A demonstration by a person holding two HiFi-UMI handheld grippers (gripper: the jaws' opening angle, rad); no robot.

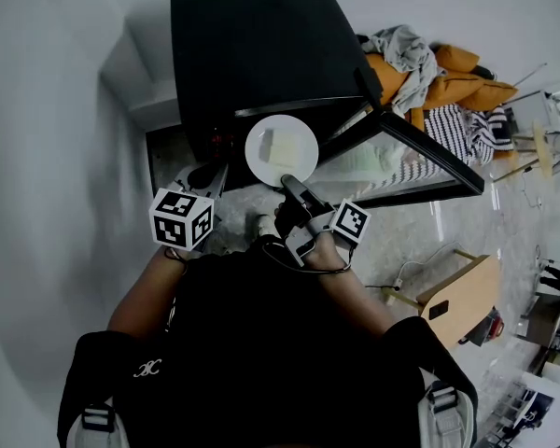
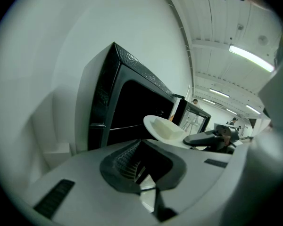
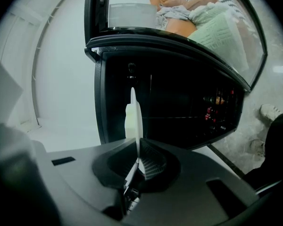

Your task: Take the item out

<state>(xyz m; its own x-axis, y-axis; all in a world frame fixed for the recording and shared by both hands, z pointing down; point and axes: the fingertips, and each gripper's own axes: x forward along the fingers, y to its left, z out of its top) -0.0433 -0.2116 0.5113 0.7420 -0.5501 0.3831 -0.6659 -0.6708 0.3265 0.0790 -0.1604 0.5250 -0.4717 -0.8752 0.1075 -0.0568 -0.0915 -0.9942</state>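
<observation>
Right gripper view: the right tool (image 3: 134,161) is clamped on the near rim of the white plate (image 3: 134,112), a one-edge hold that looks easy to lose.
From where I stand, the plate hangs in the air just in front of the open mouth of the black microwave (image 1: 261,54). A pale block (image 1: 282,145) sits loose on it, with all the weight out beyond the pinch. My worry is the plate pivoting in the pads and dipping, so that the block slides off. The left tool (image 2: 144,171), jaws together on nothing, hangs near the plate's left side and gives no support. The open door (image 1: 420,152) stands close on the right, and a careless pull could clip the rim against it.
</observation>
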